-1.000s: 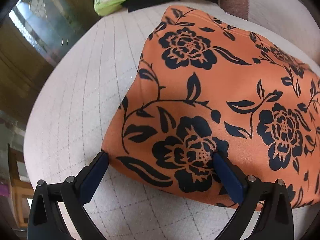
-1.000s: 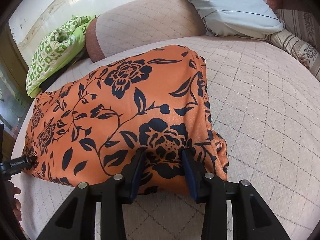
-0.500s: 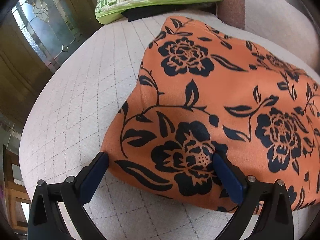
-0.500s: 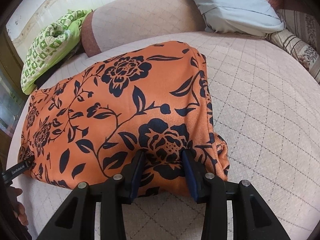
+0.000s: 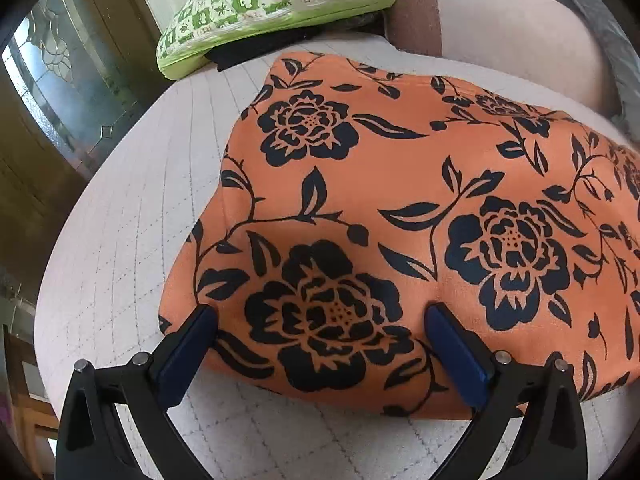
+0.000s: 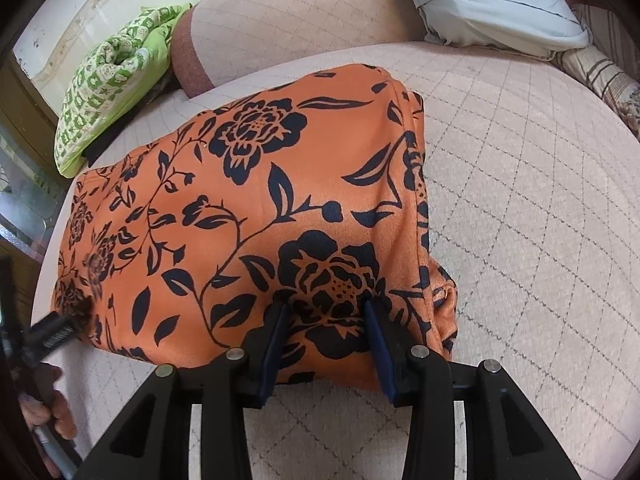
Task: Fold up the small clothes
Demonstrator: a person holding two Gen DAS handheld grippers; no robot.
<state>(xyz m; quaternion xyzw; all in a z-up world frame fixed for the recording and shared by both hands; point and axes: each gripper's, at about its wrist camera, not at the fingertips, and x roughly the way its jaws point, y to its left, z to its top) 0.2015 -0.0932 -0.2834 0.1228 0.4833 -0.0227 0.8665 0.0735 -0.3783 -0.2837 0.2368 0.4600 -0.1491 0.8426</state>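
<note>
An orange garment with a black flower print (image 5: 400,184) lies folded on a pale quilted cushion (image 5: 132,208). My left gripper (image 5: 320,320) is open wide, its blue pads (image 5: 188,340) straddling the garment's near left edge. In the right wrist view the same garment (image 6: 280,184) fills the middle. My right gripper (image 6: 326,312) has its pads close together, pinching a fold of the garment's near right corner. The left gripper's tip (image 6: 56,328) and a hand show at the garment's left end.
A green patterned cushion (image 5: 272,4) lies on something dark at the far edge, next to a brown-banded bolster (image 5: 416,4). A pale blue pillow (image 6: 488,4) and a striped one (image 6: 600,72) lie at the far right. A glass-paned door (image 5: 60,76) stands to the left.
Both views have drawn slightly back and up from the garment. The left gripper stays open at the left edge; the right stays pinched on the corner fold.
</note>
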